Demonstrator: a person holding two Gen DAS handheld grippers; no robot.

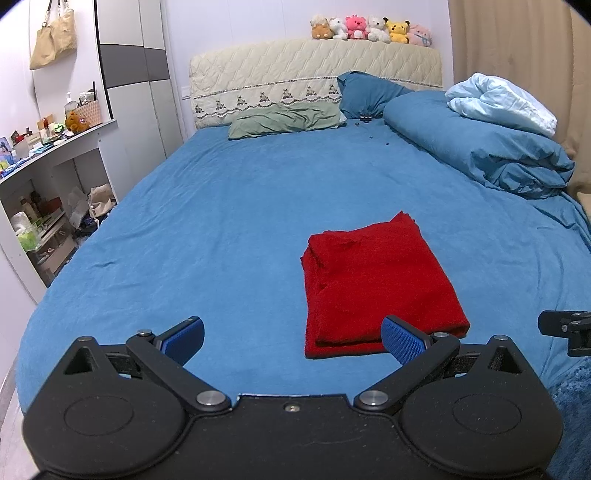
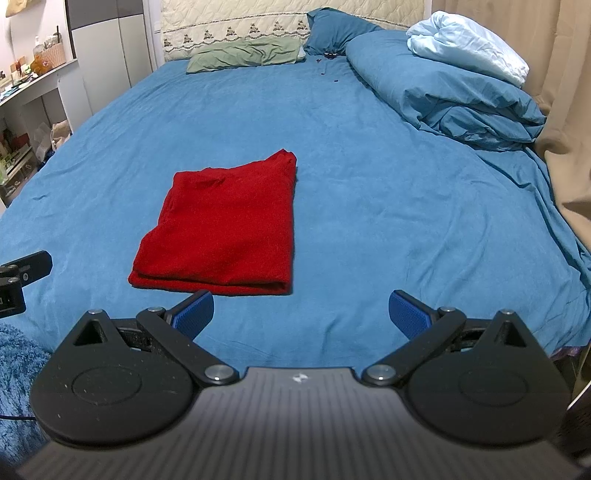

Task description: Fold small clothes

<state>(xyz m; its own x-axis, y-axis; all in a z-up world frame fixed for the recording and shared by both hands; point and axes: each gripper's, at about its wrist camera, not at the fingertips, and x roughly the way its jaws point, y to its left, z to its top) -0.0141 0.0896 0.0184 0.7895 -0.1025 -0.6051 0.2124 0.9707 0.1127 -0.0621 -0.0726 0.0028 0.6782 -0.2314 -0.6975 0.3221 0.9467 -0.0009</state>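
Plush toys (image 1: 371,28) atop headboard (image 1: 314,66), only in left view.

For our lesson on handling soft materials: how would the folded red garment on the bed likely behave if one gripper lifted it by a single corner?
The red garment lies in soft stacked layers, so it would probably flop and unfold. Its fuzzy knit-like surface suggests the blue pads would hold it without slipping. It looks thin and flat, so likely light. Pushed, it may bunch on the blue sheet.
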